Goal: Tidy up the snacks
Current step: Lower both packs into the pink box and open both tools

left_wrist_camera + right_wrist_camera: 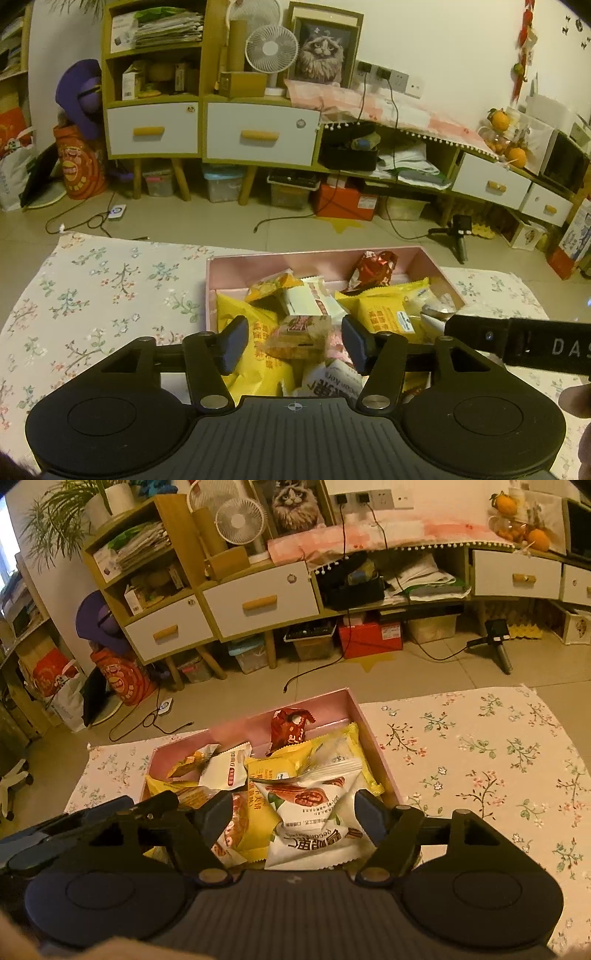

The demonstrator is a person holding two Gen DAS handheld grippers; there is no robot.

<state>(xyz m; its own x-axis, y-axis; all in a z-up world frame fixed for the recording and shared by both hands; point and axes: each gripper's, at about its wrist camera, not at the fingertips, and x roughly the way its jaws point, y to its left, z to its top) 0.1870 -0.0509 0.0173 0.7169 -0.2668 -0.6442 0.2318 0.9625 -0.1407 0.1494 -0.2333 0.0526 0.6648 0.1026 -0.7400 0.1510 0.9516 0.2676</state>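
Pink box [424, 258] near edge hidden behind both grippers; most snack print too small or blurred to read. Left gripper [293, 345] hovers over the box, fingers [233, 343] spread, a clear-wrapped pastry [301, 338] between them, contact can't be told. Right gripper [293, 819] also above the box, fingers [369, 818] spread either side of a white pecan packet [314, 823], not pinching. Right gripper's arm in left view reads "DAS", cut off. Red packet [290, 725] lies at the far end beyond the fingers. Box sits on a floral-cloth bench [480, 746].
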